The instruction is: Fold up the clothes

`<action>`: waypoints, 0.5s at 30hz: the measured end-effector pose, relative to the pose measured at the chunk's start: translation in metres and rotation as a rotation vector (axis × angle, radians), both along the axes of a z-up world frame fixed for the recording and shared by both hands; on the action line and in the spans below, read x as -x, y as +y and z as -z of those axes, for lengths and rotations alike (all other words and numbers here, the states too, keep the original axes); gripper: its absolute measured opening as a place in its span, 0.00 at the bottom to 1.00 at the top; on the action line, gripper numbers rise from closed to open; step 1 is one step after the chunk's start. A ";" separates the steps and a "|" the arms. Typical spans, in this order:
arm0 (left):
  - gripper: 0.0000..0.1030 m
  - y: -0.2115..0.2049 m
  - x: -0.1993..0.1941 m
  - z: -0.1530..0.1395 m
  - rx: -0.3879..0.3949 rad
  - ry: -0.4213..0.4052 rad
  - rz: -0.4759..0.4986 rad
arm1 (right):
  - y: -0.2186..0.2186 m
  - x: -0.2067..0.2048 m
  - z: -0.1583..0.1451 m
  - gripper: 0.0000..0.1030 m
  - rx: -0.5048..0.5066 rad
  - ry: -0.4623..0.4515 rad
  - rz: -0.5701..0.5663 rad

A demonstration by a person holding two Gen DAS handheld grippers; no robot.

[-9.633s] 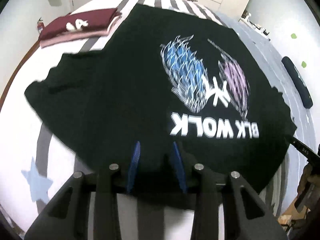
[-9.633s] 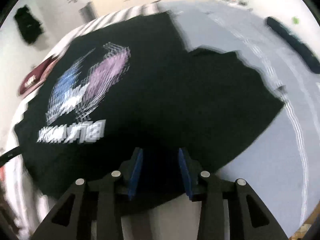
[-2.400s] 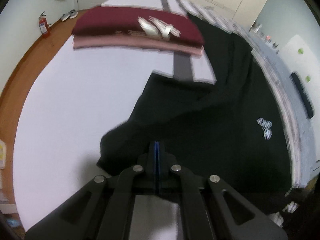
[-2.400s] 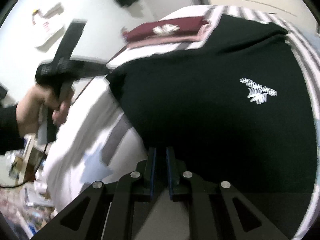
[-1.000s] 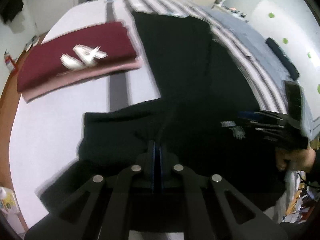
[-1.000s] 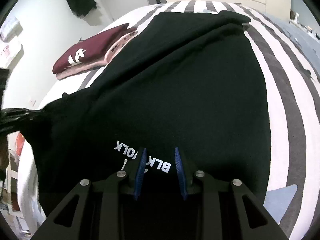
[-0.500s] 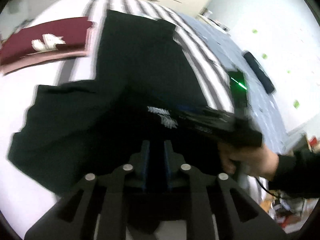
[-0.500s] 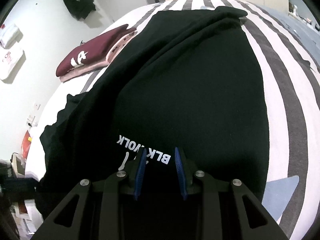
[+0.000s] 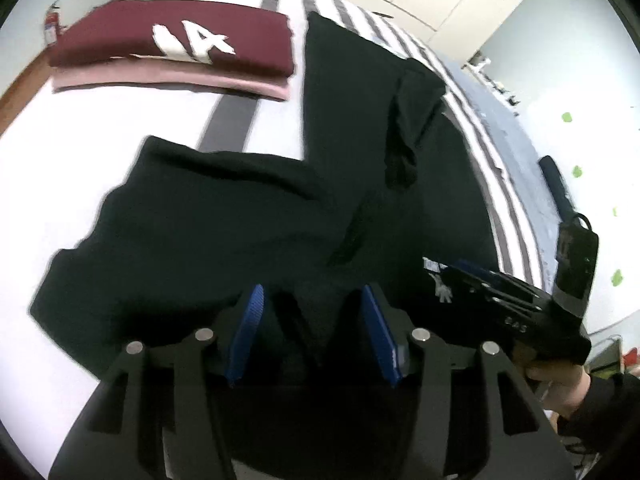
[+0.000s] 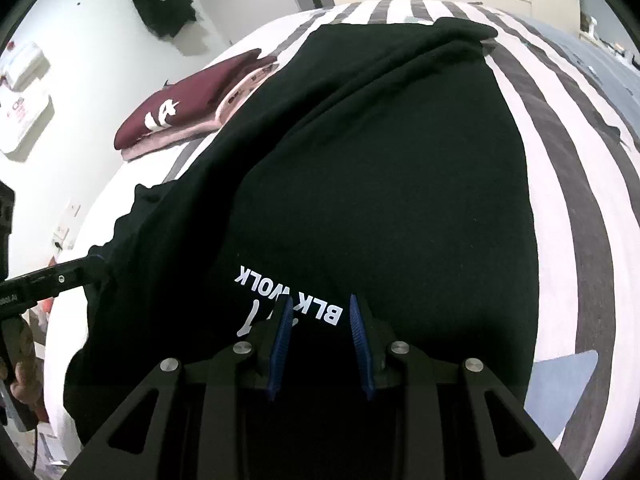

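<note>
A black T-shirt [image 9: 248,216] lies on the striped bed with one side folded over the body; white "BLK WOLK" lettering [image 10: 292,296] shows at the near fold. My left gripper [image 9: 310,292] is open just above the shirt's near edge, holding nothing. My right gripper [image 10: 320,304] is open over the lettering, holding nothing. The right gripper also shows in the left wrist view [image 9: 500,296], and the left one at the left edge of the right wrist view [image 10: 52,280].
A folded maroon and pink clothes stack [image 9: 176,44] lies at the far left of the bed [image 10: 576,184]; it also shows in the right wrist view [image 10: 188,108]. A dark garment [image 10: 160,0] hangs on the wall. A dark bar [image 9: 554,184] lies on the grey bedding at right.
My left gripper has opened and let go of the shirt, with the shirt's side now laid over the body. My right gripper has stayed open over the lettering.
</note>
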State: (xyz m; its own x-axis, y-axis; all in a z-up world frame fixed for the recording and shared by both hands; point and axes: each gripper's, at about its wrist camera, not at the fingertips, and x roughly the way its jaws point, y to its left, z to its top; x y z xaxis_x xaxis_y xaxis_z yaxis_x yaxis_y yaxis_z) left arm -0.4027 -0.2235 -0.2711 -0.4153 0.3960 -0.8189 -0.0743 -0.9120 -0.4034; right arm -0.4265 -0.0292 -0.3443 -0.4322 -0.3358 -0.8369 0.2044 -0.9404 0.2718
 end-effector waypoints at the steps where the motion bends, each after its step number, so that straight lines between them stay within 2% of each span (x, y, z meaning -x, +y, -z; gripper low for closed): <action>1: 0.34 0.001 0.000 0.000 0.000 0.005 0.005 | 0.000 0.000 0.000 0.26 -0.001 0.001 -0.002; 2: 0.19 0.000 0.000 -0.001 -0.005 0.008 0.006 | 0.000 0.000 0.000 0.26 -0.001 0.002 -0.003; 3: 0.16 -0.001 -0.001 -0.003 -0.014 0.009 0.000 | 0.000 0.000 0.000 0.26 -0.001 0.002 -0.005; 7: 0.12 -0.014 0.007 -0.013 0.000 0.040 -0.020 | 0.000 -0.001 0.001 0.26 -0.009 0.006 -0.008; 13: 0.12 -0.057 0.053 -0.027 0.180 0.101 -0.020 | -0.002 -0.002 0.001 0.26 -0.020 0.004 -0.002; 15: 0.12 -0.070 0.076 -0.030 0.284 0.118 -0.019 | -0.003 -0.002 0.001 0.26 -0.025 0.004 0.001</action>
State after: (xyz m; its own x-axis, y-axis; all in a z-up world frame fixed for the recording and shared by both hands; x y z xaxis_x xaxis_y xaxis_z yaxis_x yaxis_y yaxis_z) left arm -0.4790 -0.2936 -0.2407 -0.5188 0.1495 -0.8417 -0.0877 -0.9887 -0.1215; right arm -0.4247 -0.0323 -0.3451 -0.4362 -0.3141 -0.8432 0.2047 -0.9472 0.2469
